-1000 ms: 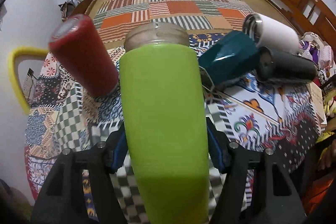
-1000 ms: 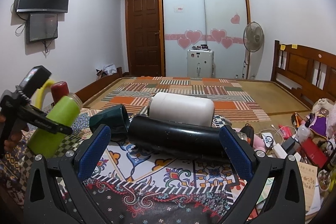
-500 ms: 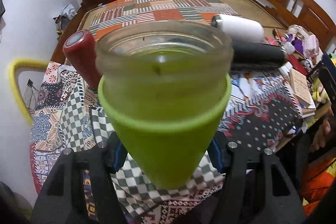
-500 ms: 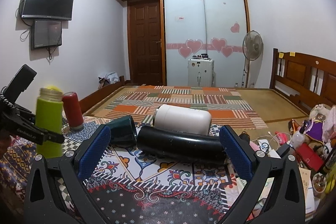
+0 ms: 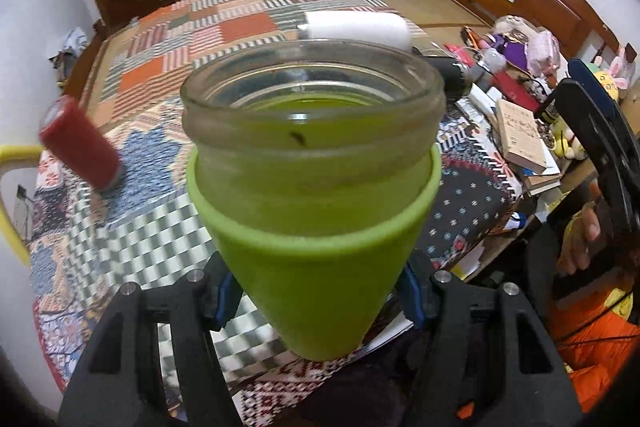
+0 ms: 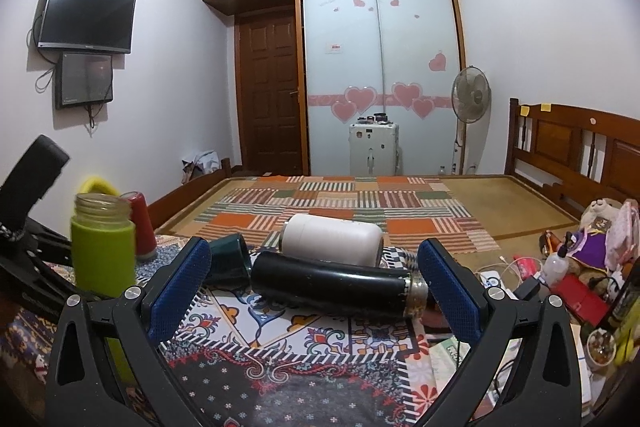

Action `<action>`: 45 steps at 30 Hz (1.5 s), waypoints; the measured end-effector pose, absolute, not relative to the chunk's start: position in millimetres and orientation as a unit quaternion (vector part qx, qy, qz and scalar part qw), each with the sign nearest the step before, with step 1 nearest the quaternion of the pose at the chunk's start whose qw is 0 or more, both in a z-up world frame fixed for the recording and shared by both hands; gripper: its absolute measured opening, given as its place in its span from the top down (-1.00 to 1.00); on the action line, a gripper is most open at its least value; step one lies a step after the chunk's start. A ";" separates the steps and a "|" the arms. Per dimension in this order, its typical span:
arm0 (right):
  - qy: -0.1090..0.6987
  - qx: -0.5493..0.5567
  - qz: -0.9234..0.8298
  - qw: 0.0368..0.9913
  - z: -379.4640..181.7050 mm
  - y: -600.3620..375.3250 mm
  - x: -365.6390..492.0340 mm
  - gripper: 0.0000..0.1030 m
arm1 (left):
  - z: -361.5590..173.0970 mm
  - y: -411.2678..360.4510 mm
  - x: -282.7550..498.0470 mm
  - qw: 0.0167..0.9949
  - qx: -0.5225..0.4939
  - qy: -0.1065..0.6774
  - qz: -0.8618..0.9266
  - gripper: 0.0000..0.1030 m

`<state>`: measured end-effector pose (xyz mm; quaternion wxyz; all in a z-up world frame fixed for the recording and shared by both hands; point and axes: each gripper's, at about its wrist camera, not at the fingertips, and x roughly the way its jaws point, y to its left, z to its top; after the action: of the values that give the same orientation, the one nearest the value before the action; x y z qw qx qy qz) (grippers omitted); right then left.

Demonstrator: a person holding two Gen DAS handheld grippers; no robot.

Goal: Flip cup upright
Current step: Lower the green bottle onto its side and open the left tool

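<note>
At the far left of the right wrist view we see the green cup [image 6: 103, 254], a glass jar in a lime-green sleeve, standing upright with its clear threaded mouth open to the top. It sits over the left end of the patterned tablecloth [image 6: 312, 343]; whether its base touches the cloth we cannot tell. Just behind it stands a red cup [image 6: 141, 225], and a yellow hoop-shaped piece shows behind both.

In the left wrist view our left gripper [image 5: 320, 297] is closed on the green cup [image 5: 320, 211]: both blue-padded fingers [image 5: 224, 297] press against the lower, narrow part of the sleeve, and the open mouth faces the camera.

Further right on the cloth lie a dark teal cup [image 6: 229, 262] on its side, a black flask [image 6: 332, 281] lying lengthwise with its metal collar to the right, and a white tumbler [image 6: 332, 239] lying just behind the flask.

Our right gripper [image 6: 316, 293] is spread wide and holds nothing; its blue pads [image 6: 179, 291] frame the black flask from the near side without touching it.
</note>
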<state>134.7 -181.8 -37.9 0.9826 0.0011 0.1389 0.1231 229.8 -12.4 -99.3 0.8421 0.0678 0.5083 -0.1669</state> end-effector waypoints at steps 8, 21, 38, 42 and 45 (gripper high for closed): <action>0.148 -0.008 0.115 0.982 -45.1 -188.1 141.4 -1.00 | -111.0 -35.7 261.4 0.848 0.076 0.498 -0.166 -0.23; 0.181 -0.025 0.128 0.975 -63.0 -178.3 152.9 -1.00 | -153.7 -34.0 269.6 0.815 0.064 0.549 -0.175 -0.23; 0.202 -0.035 0.136 0.969 -62.1 -166.3 153.5 -1.00 | -122.6 -27.9 254.2 0.840 0.060 0.507 -0.186 -0.24; 0.201 -0.038 0.141 0.969 -57.9 -160.4 151.5 -1.00 | -100.3 -4.5 235.8 0.868 0.054 0.464 -0.169 -0.24; 0.204 -0.041 0.150 0.966 -56.5 -153.7 151.4 -1.00 | -97.9 23.3 228.6 0.880 0.045 0.450 -0.144 -0.24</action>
<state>151.4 -153.7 -56.5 0.9664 -0.0414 0.2045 0.1501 228.6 23.3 -97.9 0.8802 0.0447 0.4499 -0.1443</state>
